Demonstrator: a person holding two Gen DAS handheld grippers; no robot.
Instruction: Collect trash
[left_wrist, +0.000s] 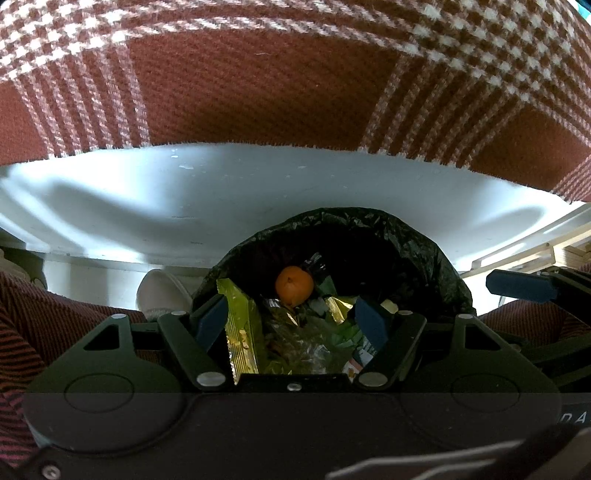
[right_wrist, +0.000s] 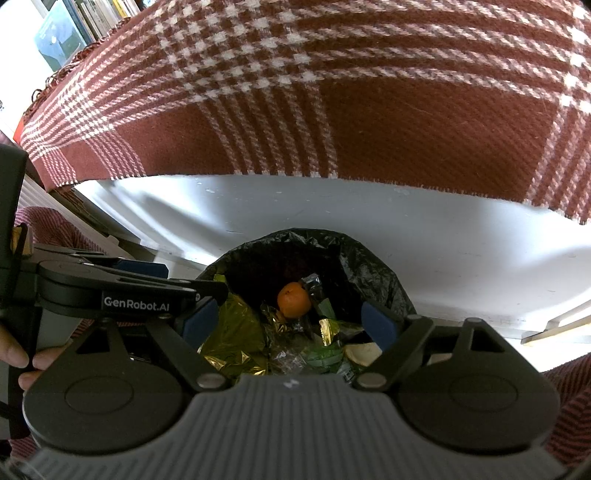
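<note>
Empty-handed, I hold both tools, left (left_wrist: 291, 317) and right (right_wrist: 290, 323), wide over the lined bin (left_wrist: 424, 258). Next, I judge, comes fetching more trash.

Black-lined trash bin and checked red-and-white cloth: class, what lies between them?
A bare strip of the white table edge separates the black-lined trash bin from the checked red-and-white cloth hanging above. Both wrist views show it.

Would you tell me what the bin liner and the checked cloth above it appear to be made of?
Bin liner: thin black plastic film, by its glossy crinkles. Checked cloth: woven fabric, probably wool or a blend; twill ribs and a fuzzy edge show.
</note>
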